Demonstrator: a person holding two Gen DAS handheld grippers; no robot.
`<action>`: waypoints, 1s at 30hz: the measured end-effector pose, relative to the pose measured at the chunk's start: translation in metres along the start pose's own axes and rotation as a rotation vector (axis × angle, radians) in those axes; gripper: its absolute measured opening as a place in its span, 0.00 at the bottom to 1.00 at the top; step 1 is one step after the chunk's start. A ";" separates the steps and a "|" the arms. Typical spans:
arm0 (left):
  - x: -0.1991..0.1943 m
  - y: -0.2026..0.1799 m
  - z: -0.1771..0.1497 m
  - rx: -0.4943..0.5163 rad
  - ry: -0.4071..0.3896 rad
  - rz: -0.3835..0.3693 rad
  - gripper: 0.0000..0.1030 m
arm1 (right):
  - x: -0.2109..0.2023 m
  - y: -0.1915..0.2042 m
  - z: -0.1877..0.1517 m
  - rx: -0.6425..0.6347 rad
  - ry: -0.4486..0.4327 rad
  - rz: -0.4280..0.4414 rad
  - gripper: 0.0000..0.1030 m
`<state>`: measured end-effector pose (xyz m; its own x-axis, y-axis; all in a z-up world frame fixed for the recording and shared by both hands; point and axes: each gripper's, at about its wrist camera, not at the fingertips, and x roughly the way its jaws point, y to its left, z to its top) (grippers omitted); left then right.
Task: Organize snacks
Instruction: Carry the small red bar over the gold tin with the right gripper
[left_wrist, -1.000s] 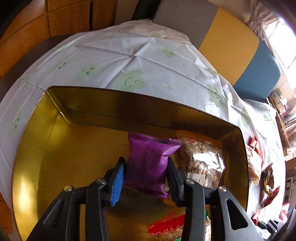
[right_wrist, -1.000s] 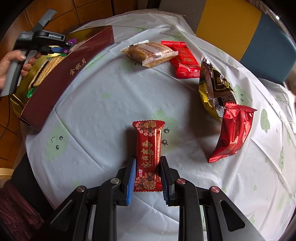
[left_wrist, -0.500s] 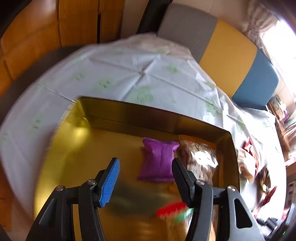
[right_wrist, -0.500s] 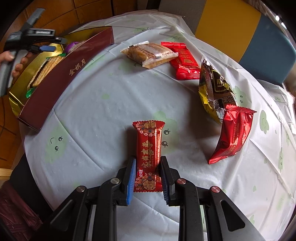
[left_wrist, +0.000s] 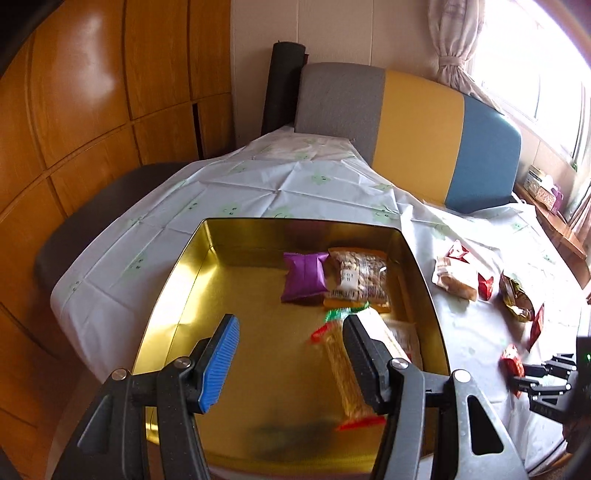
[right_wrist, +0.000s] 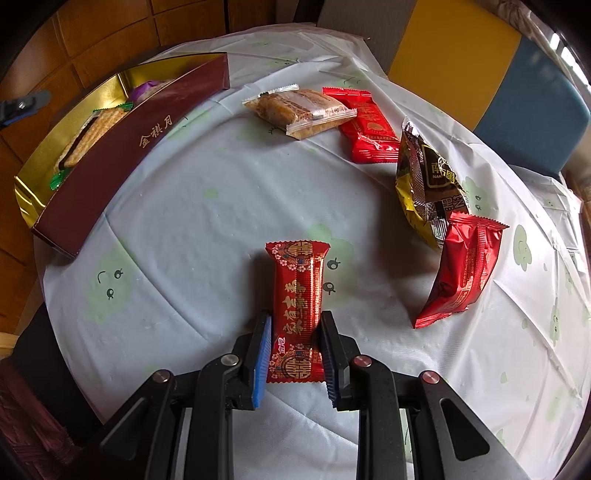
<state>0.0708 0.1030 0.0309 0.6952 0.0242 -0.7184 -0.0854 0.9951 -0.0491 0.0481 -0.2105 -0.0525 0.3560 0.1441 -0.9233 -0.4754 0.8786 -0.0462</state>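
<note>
Gold tin (left_wrist: 177, 295), maroon outer wall, on white tablecloth (right_wrist: 207, 229) with green smiley prints.

Inside tin: purple packet (left_wrist: 304, 277) at far side, touching clear nut packet (left_wrist: 360, 277) to its right; long cracker pack (left_wrist: 351, 369) with red and green ends nearer the near wall, along the right side.

Left gripper (left_wrist: 290, 354): above tin's near half, jaws apart, nothing between pads.

Right gripper (right_wrist: 295, 354): well right of tin, jaws clamped on lower half of red bar (right_wrist: 298, 306), bar lying on the cloth, pointing away.

Loose on cloth, right of tin: clear cake packet (right_wrist: 299, 110) nearest tin's far end; red packet (right_wrist: 367, 125) touching it; gold-brown bag (right_wrist: 428, 184) farther right; red pouch (right_wrist: 461, 269) overlapping the bag's near end.

Behind tin: bench back (left_wrist: 406, 129), grey, yellow, blue.
</note>
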 end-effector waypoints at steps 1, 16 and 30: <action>-0.003 0.001 -0.004 -0.001 0.002 -0.001 0.58 | 0.000 -0.001 0.000 0.003 -0.001 0.002 0.25; -0.010 0.022 -0.035 -0.037 0.016 0.043 0.57 | -0.001 -0.005 0.006 0.102 0.026 -0.017 0.23; -0.016 0.074 -0.026 -0.186 -0.031 0.118 0.57 | -0.066 0.079 0.082 0.033 -0.173 0.222 0.23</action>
<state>0.0344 0.1739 0.0210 0.6942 0.1451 -0.7050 -0.2954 0.9506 -0.0953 0.0533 -0.1133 0.0358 0.3793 0.4079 -0.8305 -0.5316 0.8307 0.1652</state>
